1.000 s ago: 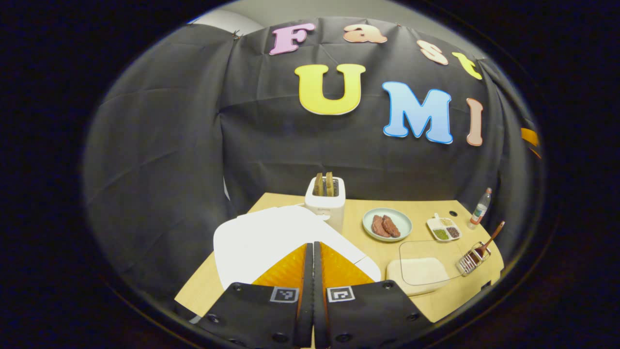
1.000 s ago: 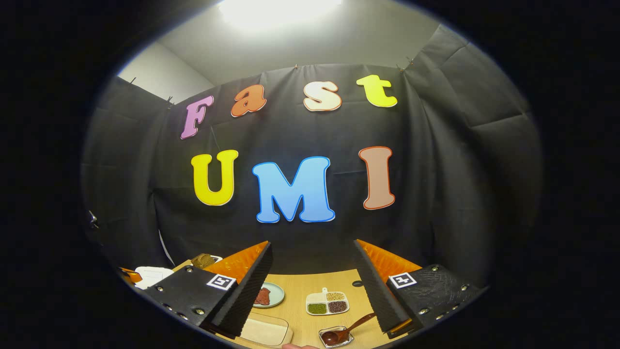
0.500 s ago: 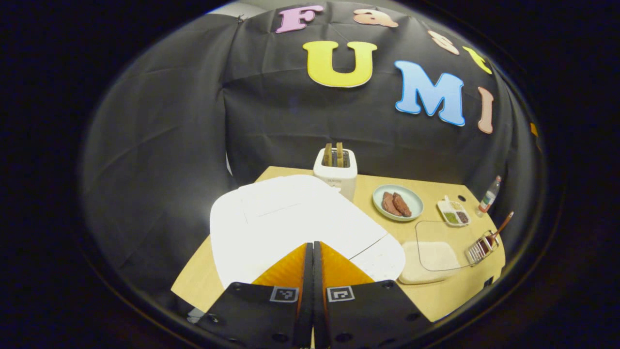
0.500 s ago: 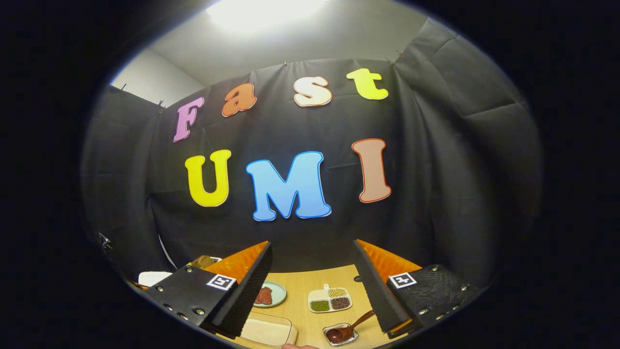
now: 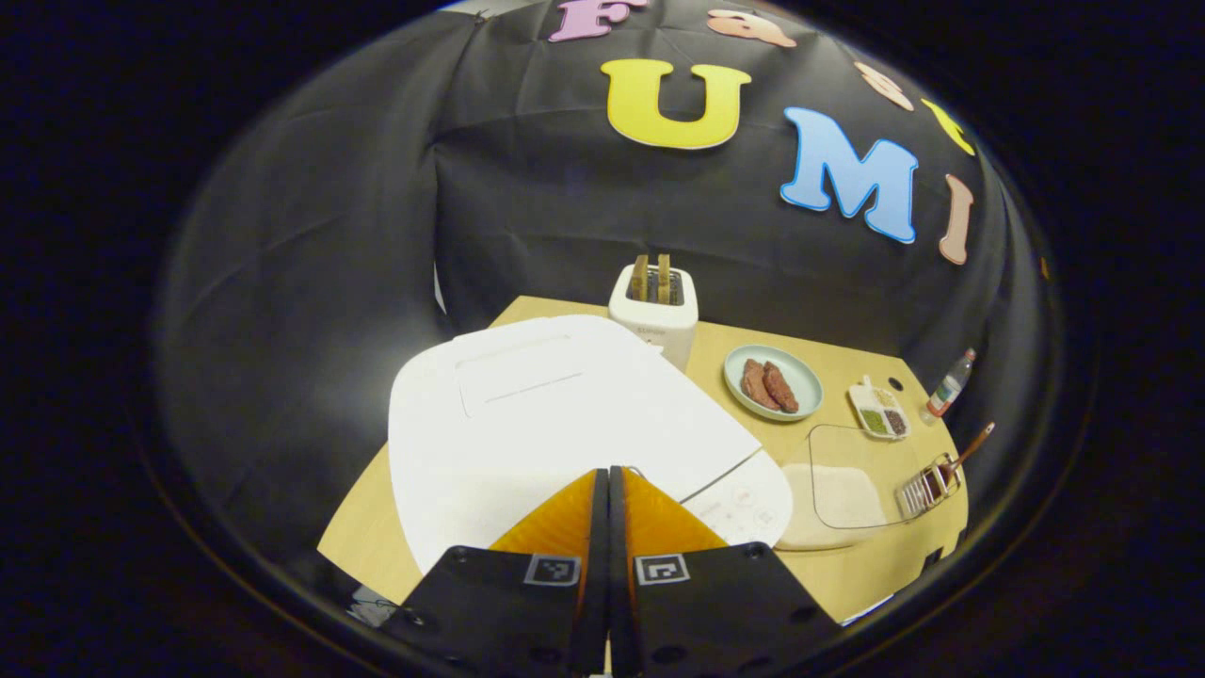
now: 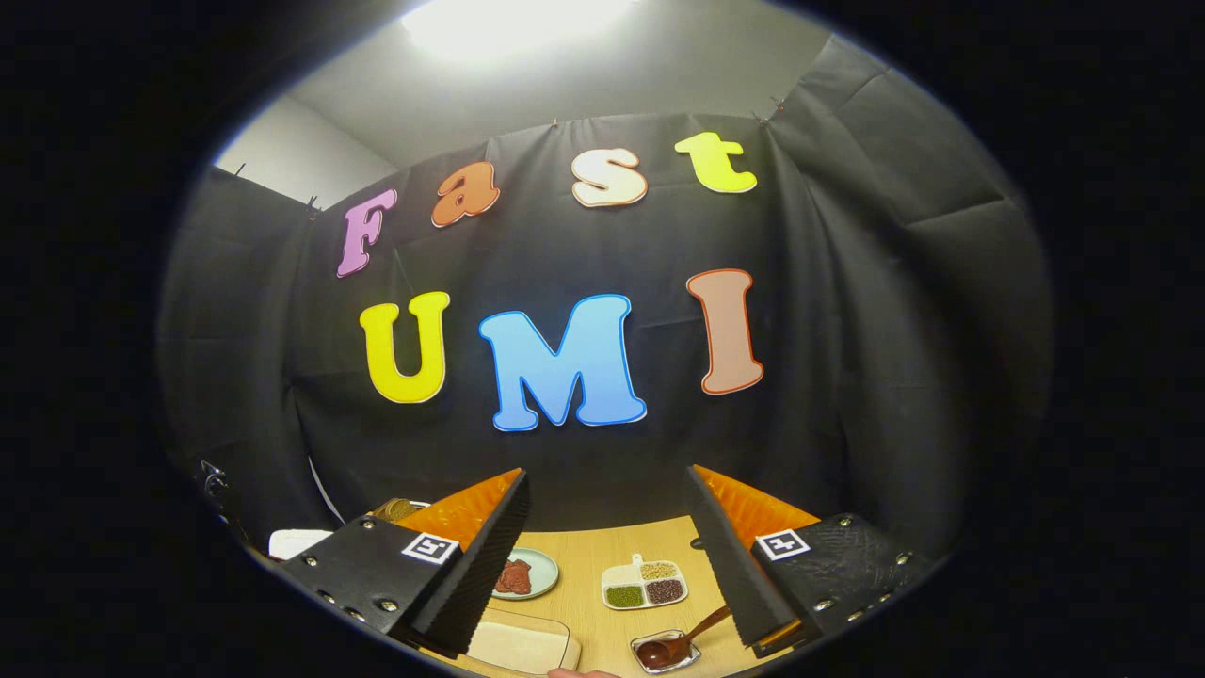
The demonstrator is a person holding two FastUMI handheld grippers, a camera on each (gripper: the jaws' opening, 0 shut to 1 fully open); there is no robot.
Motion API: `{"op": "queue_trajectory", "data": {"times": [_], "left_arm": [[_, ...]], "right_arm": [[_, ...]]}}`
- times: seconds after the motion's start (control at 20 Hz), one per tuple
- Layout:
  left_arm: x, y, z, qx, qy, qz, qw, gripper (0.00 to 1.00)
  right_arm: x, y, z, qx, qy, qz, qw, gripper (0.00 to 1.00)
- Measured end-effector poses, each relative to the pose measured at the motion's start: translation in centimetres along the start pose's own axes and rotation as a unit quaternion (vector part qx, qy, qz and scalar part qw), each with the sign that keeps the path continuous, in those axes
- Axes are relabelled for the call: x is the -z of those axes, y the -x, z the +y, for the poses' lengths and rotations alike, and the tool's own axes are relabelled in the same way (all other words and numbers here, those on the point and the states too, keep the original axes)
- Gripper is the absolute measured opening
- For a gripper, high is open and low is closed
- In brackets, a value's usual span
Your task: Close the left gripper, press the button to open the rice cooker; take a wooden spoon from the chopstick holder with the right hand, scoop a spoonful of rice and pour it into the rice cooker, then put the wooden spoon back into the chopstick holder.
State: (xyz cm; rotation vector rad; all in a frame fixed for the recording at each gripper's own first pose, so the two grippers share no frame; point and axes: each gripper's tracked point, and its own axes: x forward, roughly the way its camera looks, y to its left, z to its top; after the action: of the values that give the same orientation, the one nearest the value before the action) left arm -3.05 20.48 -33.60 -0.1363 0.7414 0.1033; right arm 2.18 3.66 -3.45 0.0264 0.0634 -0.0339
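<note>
Left gripper [image 5: 603, 480]: fingers pressed together, nothing between them, tips over the near edge of the cooker [image 5: 555, 424] lid, next to its front panel [image 5: 744, 504]. Whether the tips touch the lid cannot be told. The cooker is white, lid down, at the near left of the table [image 5: 847, 574]. The panel has faint round marks, too small to read. The button itself is hard to pick out.

Toaster [image 5: 653, 311] stands just behind the cooker with two slices up; there is small grey print on its front, unreadable. Plate [image 5: 774, 381] with two brown pieces lies right of the toaster. The divided dish [image 5: 878, 411] of grains is farther right. Bottle [image 5: 946, 386] stands at the far right edge, label blurred.

Rice tray [image 5: 838, 490] sits right of the cooker under a clear lid. The holder [image 5: 930, 482] is just right of it, with the spoon [image 5: 962, 450] sticking out, handle tilted up to the right.

Right gripper [image 6: 607, 537]: fingers spread wide, holding nothing, raised above the table. Between them show the plate [image 6: 529, 573], the divided dish [image 6: 645, 584], and the spoon [image 6: 682, 640] in the holder [image 6: 666, 652] at the bottom. The holder and the rice tray [image 6: 522, 648] are cut off at the bottom edge. A fingertip [image 6: 570, 672] shows at the bottom edge. The left finger hides most of the toaster and the cooker. Square black-and-white markers are on both grippers.
</note>
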Motion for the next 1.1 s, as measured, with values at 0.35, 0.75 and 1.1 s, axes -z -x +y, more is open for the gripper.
{"op": "queue_trajectory", "data": {"times": [0.35, 0.75, 1.1], "left_arm": [[-14.4, 6.4, 0.9, -0.054, -0.054, -0.174, 0.982, 0.94], [-19.2, 10.2, -0.1, -0.044, -0.014, -0.232, 0.972, 1.00], [-21.3, 12.2, -2.9, -0.033, -0.028, -0.266, 0.963, 1.00]], "right_arm": [[-0.3, -0.6, 0.9, -0.014, 0.001, -0.005, 1.000, 0.99], [0.1, -0.4, -1.3, 0.007, 0.010, -0.007, 1.000, 0.99], [3.6, -1.0, -9.0, 0.069, 0.027, 0.012, 0.997, 0.99]]}}
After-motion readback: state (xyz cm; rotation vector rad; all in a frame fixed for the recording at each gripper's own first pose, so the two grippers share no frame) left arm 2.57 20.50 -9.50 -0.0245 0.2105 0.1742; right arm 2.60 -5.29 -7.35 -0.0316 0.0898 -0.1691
